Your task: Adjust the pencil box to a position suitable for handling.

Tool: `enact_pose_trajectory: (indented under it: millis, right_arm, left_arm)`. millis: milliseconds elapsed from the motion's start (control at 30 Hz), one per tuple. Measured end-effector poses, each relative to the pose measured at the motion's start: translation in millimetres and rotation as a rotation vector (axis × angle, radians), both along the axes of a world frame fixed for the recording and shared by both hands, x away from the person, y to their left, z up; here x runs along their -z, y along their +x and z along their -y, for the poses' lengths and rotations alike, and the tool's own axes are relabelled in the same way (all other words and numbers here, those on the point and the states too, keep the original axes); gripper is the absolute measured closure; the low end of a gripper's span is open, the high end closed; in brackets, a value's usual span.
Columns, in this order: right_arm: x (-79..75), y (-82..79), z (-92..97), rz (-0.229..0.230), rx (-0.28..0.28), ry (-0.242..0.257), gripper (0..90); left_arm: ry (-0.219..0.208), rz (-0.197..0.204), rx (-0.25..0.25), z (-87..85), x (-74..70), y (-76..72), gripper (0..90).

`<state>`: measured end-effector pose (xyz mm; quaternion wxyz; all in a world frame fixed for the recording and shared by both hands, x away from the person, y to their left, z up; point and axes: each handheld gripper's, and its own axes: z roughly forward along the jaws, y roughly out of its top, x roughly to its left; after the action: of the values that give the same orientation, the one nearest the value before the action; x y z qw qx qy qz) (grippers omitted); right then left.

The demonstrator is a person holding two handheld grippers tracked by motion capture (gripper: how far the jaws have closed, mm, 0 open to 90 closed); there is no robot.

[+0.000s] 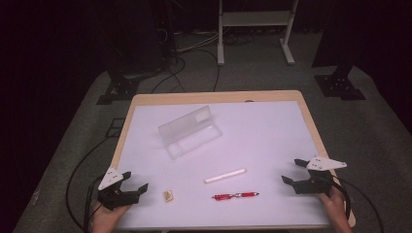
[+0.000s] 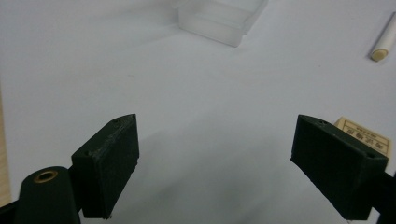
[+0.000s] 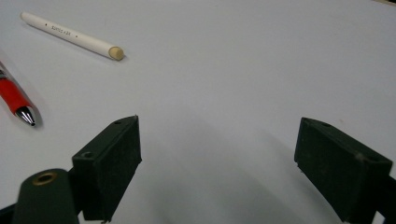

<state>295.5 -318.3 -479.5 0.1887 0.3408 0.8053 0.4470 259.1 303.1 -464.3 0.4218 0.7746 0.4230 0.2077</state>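
While both sets of fingers stand wide apart with nothing between them, low over the white tabletop (image 1: 272,131), the things to be handled lie ahead of them.

Largest is the clear plastic case (image 1: 190,132), lid open, well beyond the left gripper (image 1: 130,187) and straight ahead of its fingers (image 2: 109,161). It looks light, stiff and smooth-walled, so likely slippery; one long side wall pinched across its thickness seems the best hold.

Next comes the red pen (image 1: 235,195), between the two grippers and off to the left of the right gripper's fingers (image 3: 109,161). Rigid, light and apt to roll, it should be taken across the middle of the barrel.

A white stick (image 1: 225,175), perhaps a pencil or chalk holder, lies just beyond the pen; I would grip it mid-length too.

Smallest is the little pale eraser (image 1: 168,195), just beside the left gripper's right-hand finger. Soft, grippy and low, it wants fingers set down on the tabletop either side.

The right gripper (image 1: 295,172) is nearest the pen tip.
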Motion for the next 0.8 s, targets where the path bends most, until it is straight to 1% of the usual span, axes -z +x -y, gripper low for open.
enact_pose_trajectory:
  millis: [33, 67, 133, 233, 333, 367, 400, 467, 500, 533, 633, 700, 800]
  right_arm:
    - [0.0, 0.0, 0.0, 0.002, -0.002, -0.002, 13.8]
    - [0.0, 0.0, 0.0, 0.003, -0.002, -0.003, 13.8]
    - [-0.1, -0.2, 0.1, 0.004, 0.0, -0.001, 13.8]
    - [-0.2, -0.3, 0.5, 0.001, 0.004, 0.007, 13.8]
    - [-0.2, 0.1, 0.8, -0.003, 0.005, 0.008, 13.8]
    - [-0.2, 0.0, 0.9, 0.0, 0.005, 0.011, 13.8]
    - [-0.2, -0.1, 1.0, 0.0, 0.005, 0.012, 13.8]
    - [-0.2, 0.0, 1.0, 0.001, 0.005, 0.011, 13.8]
    - [-0.2, -0.2, 1.0, 0.001, 0.005, 0.011, 13.8]
    - [-0.3, -0.3, 1.0, 0.001, 0.006, 0.011, 13.8]
    - [-0.3, 0.0, 1.3, 0.001, 0.006, 0.014, 13.8]
    - [-0.3, 0.0, 1.5, 0.002, 0.005, 0.014, 13.8]
    - [-0.2, 0.1, 1.5, 0.001, 0.006, 0.018, 13.8]
  left_arm:
    - [-0.003, -0.002, 0.005, 1.3, -0.2, 0.6, 14.1]
    - [0.004, -0.001, 0.012, 2.8, -0.7, 1.0, 14.0]
    - [0.006, 0.001, 0.016, 4.2, -1.2, 1.2, 13.8]
    - [0.014, 0.018, 0.036, 8.5, -3.7, 3.9, 13.7]
    - [0.018, 0.016, 0.05, 12.0, -4.5, 7.1, 13.7]
    - [0.01, 0.016, 0.062, 13.2, -4.8, 8.6, 13.8]
    - [0.011, 0.015, 0.069, 14.7, -5.3, 9.7, 13.8]
    - [0.03, 0.02, 0.079, 19.6, -8.0, 12.3, 13.7]
    - [0.026, 0.026, 0.095, 22.3, -9.5, 14.1, 13.8]
    - [0.028, 0.028, 0.1, 24.8, -10.6, 15.7, 13.8]
    - [0.047, 0.027, 0.127, 31.4, -14.3, 21.2, 13.8]
    - [0.05, 0.031, 0.144, 35.6, -17.0, 25.6, 13.7]
    - [0.064, 0.032, 0.154, 40.5, -19.9, 30.5, 12.8]
